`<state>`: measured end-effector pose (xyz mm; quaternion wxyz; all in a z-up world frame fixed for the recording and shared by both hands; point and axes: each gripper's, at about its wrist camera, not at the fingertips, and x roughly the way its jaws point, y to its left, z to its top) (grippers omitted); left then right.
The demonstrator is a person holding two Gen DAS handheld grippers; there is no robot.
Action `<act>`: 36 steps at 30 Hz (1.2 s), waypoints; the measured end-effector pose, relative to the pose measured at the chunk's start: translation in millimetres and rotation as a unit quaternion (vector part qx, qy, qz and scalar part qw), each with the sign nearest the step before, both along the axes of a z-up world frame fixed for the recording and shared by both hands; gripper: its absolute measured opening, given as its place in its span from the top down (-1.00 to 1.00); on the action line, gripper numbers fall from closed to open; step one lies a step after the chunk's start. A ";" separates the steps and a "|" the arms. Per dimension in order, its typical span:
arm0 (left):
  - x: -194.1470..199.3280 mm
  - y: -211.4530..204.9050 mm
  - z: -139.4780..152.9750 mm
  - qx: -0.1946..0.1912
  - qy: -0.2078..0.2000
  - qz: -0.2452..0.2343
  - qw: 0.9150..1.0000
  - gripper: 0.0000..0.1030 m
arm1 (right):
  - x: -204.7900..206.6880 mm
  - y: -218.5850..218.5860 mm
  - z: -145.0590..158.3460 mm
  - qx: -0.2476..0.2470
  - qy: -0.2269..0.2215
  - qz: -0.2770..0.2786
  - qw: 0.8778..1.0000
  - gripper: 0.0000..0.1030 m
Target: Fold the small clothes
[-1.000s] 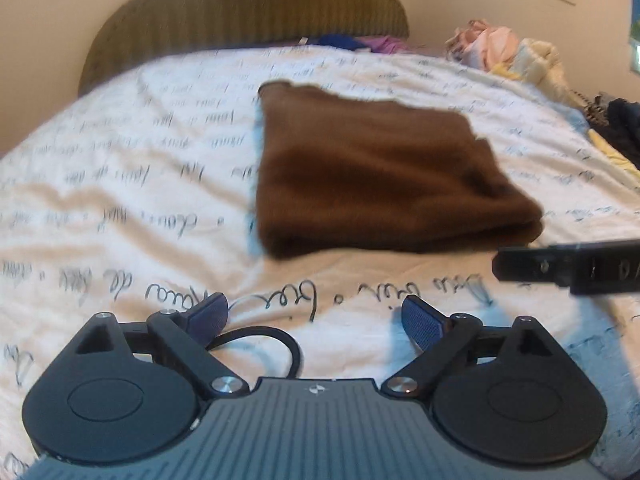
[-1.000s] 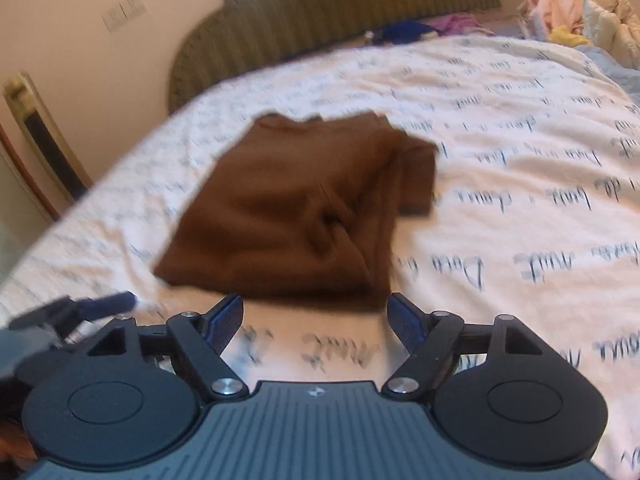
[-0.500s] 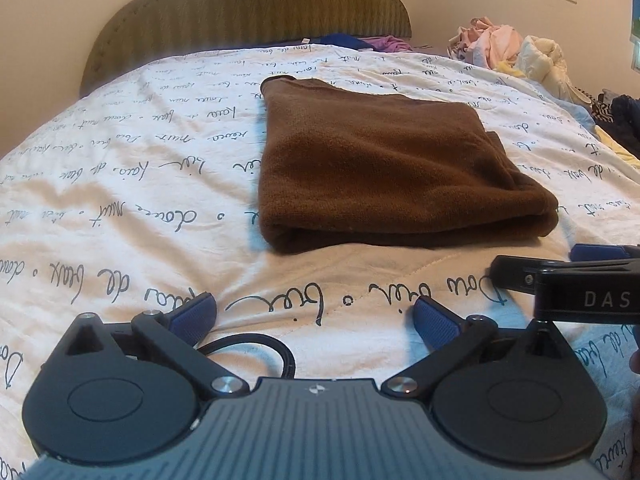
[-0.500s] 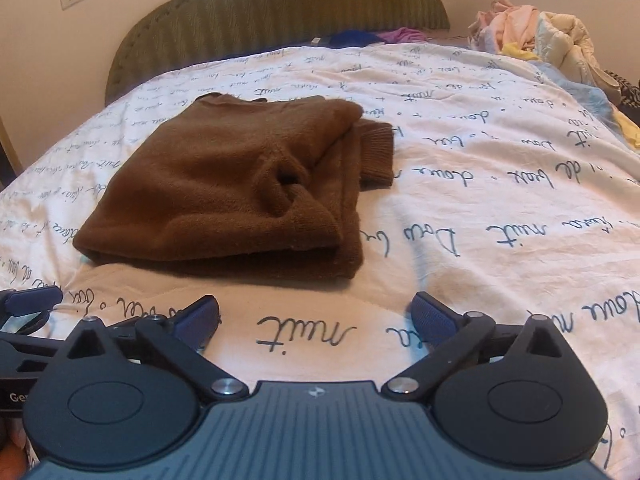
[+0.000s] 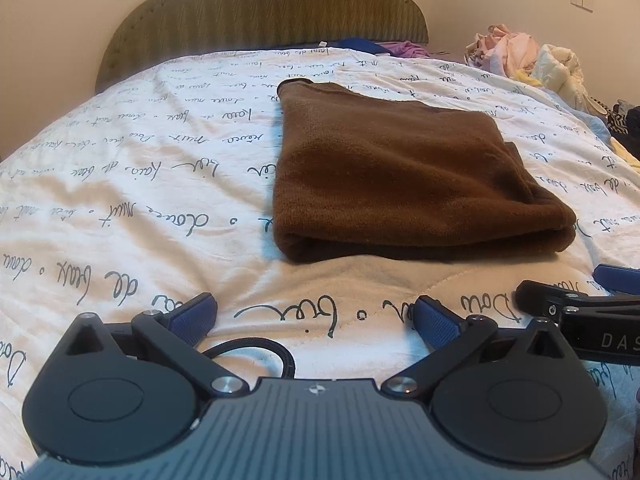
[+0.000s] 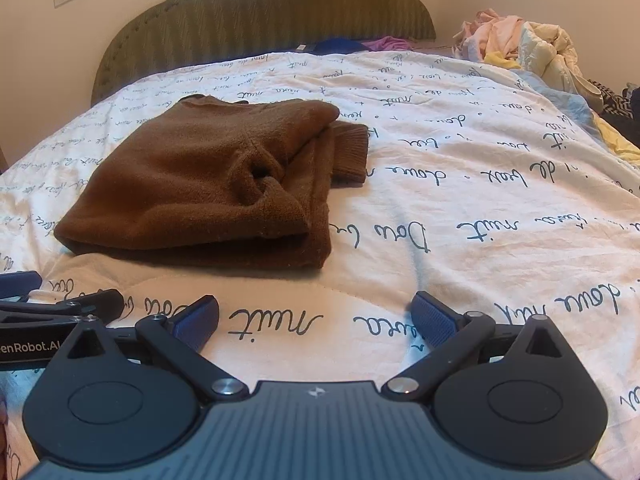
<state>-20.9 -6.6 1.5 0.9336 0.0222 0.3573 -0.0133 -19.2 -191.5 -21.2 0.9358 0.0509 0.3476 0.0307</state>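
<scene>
Brown sweater [image 5: 404,172] lies folded into a thick rectangle on the white quilt [image 5: 120,208], which is printed with dark script; its doubled edge faces the cameras, and in the right wrist view a ribbed cuff [image 6: 351,152] pokes out from under its far right corner; a small pucker sits in the top layer near that side. Left gripper [image 5: 314,316] hangs just short of the sweater's near edge, jaws spread wide with nothing between the blue pads, only bare quilt; a black cable loop [image 5: 256,354] curls beneath it. Right gripper [image 6: 316,316] is beside it to the right, likewise released and empty, apart from the sweater. Behind the bed stands an olive headboard [image 5: 264,12]; a heap of pale clothes [image 6: 520,44] sits at the far right edge.
</scene>
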 end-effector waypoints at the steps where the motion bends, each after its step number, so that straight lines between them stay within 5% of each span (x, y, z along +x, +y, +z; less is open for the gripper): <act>1: -0.9 -0.3 0.0 0.001 0.000 0.000 1.000 -1.00 | -0.6 -0.3 0.1 0.002 -0.001 0.000 1.000 -1.00; 36: -0.7 -0.9 0.0 0.006 0.000 0.003 1.000 -1.00 | 0.1 3.9 0.2 -0.013 0.003 0.002 1.000 -1.00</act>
